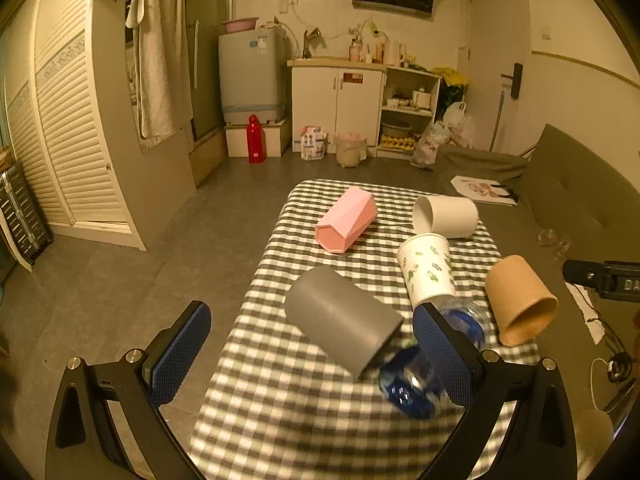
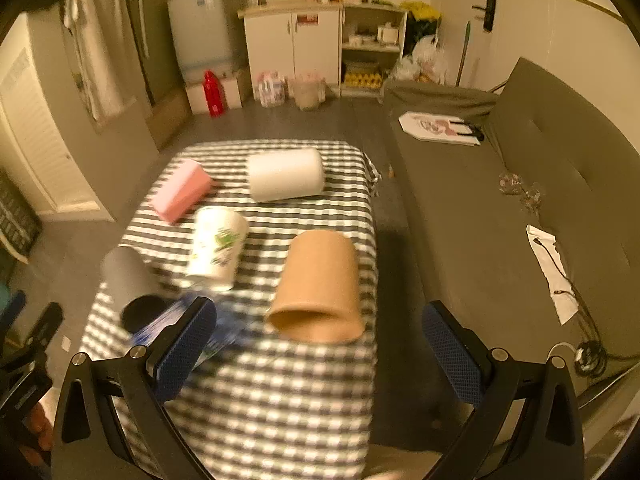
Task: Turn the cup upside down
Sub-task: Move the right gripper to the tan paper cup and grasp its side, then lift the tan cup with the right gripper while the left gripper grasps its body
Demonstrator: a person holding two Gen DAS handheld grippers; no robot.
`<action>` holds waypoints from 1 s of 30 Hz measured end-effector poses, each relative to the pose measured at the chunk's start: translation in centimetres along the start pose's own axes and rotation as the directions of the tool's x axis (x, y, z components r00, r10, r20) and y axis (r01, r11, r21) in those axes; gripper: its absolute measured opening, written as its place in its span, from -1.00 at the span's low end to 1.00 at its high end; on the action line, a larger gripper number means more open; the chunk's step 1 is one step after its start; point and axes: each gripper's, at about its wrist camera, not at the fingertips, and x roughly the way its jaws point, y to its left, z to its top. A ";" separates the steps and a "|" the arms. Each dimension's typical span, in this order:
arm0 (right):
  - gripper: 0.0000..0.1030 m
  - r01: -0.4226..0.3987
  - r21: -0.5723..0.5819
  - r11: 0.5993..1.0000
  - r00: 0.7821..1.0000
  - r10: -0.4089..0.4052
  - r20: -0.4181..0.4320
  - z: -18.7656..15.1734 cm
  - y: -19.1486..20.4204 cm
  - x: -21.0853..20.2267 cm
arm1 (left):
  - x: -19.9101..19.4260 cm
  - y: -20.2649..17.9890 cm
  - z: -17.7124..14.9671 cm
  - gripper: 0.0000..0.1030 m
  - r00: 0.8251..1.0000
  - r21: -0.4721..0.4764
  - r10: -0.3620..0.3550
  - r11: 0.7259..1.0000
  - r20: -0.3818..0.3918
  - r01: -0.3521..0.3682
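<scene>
Left gripper [image 1: 312,352] jaws spread wide, holding nothing, hovering above the near end of a worktop [image 1: 280,408] covered in a grey-and-white checked cloth. Grey cup [image 1: 344,318] lying on its side between the blue pads, touching neither. Clear blue plastic bottle [image 1: 416,380] lying under and just beside the grey cup, against the right pad. Right gripper [image 2: 320,344] jaws also wide apart and empty, lined up with a tan cup [image 2: 318,286] lying on its side, open mouth facing the camera, near the worktop's right edge. Farther out: a white cup with a green pattern [image 1: 428,272] lying tipped over between the grey and tan cups; a pink faceted cup [image 1: 346,220] on its side toward the far left; a plain white cup [image 1: 446,216] on its side at the far right. Beyond the worktop: a grey sofa [image 2: 500,208] along the right, a red bottle [image 1: 255,140] on the floor, white cabinets [image 1: 336,100] against the back wall.
</scene>
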 end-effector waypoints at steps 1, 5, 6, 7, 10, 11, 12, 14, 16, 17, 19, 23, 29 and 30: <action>1.00 0.001 -0.010 1.000 1.000 -0.001 -0.028 0.6 -0.1 1.1 | 0.7 -0.1 0.2 1.00 1.000 -0.001 0.001 1.000 -0.009 -0.001; 1.00 0.008 -0.034 0.999 0.987 -0.013 -0.160 2.2 -0.2 6.3 | 3.3 -0.2 0.5 1.00 0.999 -0.003 0.003 1.000 -0.040 -0.003; 0.99 0.009 -0.036 0.999 0.983 -0.015 -0.183 2.1 -0.2 7.4 | 3.7 -0.3 0.5 1.00 0.999 -0.001 0.004 1.000 -0.048 -0.004; 0.99 0.009 -0.033 0.999 0.979 -0.016 -0.201 2.0 -0.3 8.3 | 4.3 -0.3 0.4 1.00 0.998 0.001 0.003 1.000 -0.057 -0.003; 0.99 -0.005 -0.008 1.000 0.969 0.003 -0.247 1.6 -0.6 10.5 | 5.5 -0.3 0.1 1.00 0.997 0.003 -0.004 1.000 -0.082 0.004; 0.99 -0.007 0.001 1.000 0.966 0.007 -0.260 1.5 -0.7 11.1 | 5.8 -0.3 0.0 1.00 0.996 0.003 -0.006 1.000 -0.088 0.006; 0.98 -0.012 0.007 1.000 0.962 0.014 -0.272 1.4 -0.7 11.6 | 6.1 -0.3 -0.1 1.00 0.995 0.005 -0.008 1.000 -0.095 0.008; 0.92 -0.033 0.019 0.999 0.955 0.037 -0.293 1.5 -0.6 12.4 | 6.5 -0.1 -0.2 1.00 0.995 0.005 -0.013 1.000 -0.102 0.013; 0.80 -0.049 0.032 0.998 0.948 0.056 -0.312 1.5 -0.6 13.1 | 6.8 -0.1 -0.2 1.00 0.994 0.001 -0.018 1.000 -0.108 0.018; 0.71 -0.051 0.037 0.998 0.945 0.060 -0.320 1.4 -0.5 13.3 | 6.8 0.0 -0.3 1.00 0.994 -0.002 -0.020 1.000 -0.110 0.020; 0.58 -0.047 0.033 0.998 0.945 0.055 -0.324 1.4 -0.4 13.3 | 6.7 0.2 -0.3 1.00 0.994 -0.008 -0.020 1.000 -0.110 0.019; 0.57 -0.051 0.026 0.998 0.951 0.057 -0.303 1.1 0.2 11.8 | 5.7 0.7 0.0 1.00 0.995 -0.018 -0.022 1.000 -0.095 0.021; 0.57 -0.055 0.039 0.998 0.965 0.064 -0.254 -0.3 1.3 6.6 | 2.9 1.7 -0.1 1.00 0.998 -0.043 -0.029 0.999 -0.059 0.026; 0.57 -0.062 0.045 0.997 0.966 0.071 -0.250 -0.8 1.7 5.6 | 2.3 1.9 -0.2 1.00 0.998 -0.048 -0.028 0.999 -0.053 0.026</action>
